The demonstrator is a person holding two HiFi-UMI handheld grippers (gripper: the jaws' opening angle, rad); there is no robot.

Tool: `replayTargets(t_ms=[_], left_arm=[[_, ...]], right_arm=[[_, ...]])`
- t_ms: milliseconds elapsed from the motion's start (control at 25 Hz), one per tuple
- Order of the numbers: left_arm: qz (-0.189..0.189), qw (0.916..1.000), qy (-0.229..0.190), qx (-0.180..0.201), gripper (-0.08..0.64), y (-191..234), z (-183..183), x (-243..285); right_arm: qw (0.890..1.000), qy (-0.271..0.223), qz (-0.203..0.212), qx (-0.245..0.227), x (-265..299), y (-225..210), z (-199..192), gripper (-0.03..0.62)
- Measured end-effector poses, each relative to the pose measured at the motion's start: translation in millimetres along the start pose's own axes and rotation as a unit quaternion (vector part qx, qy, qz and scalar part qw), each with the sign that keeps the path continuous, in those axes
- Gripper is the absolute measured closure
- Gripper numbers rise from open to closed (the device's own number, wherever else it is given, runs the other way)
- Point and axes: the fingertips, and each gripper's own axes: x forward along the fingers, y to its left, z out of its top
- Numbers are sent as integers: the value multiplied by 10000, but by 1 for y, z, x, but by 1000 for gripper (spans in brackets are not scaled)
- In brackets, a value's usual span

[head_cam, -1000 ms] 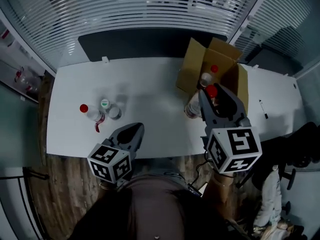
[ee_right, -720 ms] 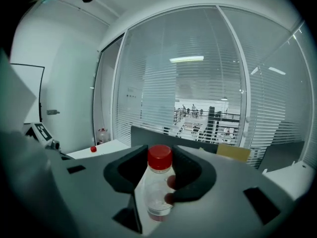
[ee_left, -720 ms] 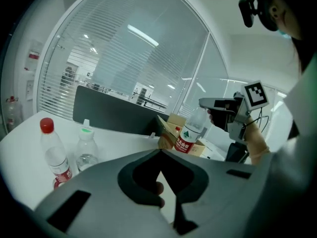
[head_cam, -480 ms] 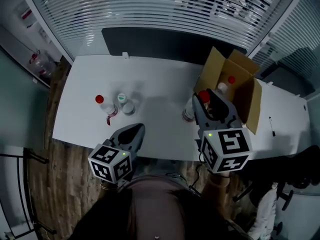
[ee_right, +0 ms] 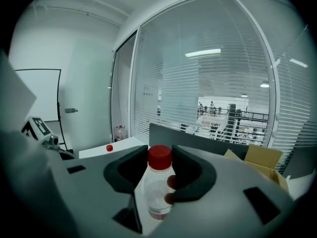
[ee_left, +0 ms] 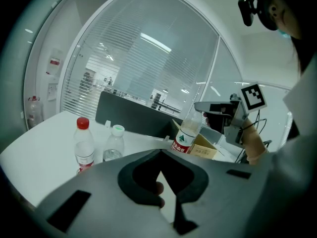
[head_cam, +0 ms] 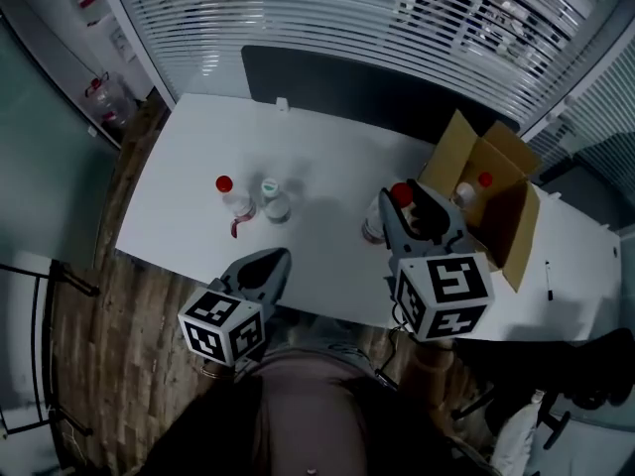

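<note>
Bottle (ee_right: 157, 190) with red cap clamped in right claw (ee_right: 159, 158), left claw (ee_left: 159, 152) pressed together, empty, cardboard box (head_cam: 501, 177) nearby

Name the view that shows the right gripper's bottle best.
The right gripper view: the bottle stands large between the jaws, red cap and clear body plain. The left gripper view shows it small, side-on, with its label. The head view shows mainly its red cap.

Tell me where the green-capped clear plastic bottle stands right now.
Head view: the green-capped clear plastic bottle stands on the white table's left part, just right of a red-capped clear bottle, ahead of the left claw.
</note>
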Motion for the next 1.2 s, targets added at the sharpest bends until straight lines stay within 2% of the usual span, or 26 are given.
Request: replayTargets(t_ms=[400,720,1200], left_arm=[[359,9991,-156,-159,554,22,2,-17],[535,9979,-246,-253,554,35,3,-27],[825,9952,-287,-433,554,49,-5,-36]], right_arm=[[9986,202,483,-106,29,32,-6,423],[9972,207,694,-166,49,48,-11,423],[9930,500,1065,-138,82,69,-42,423]])
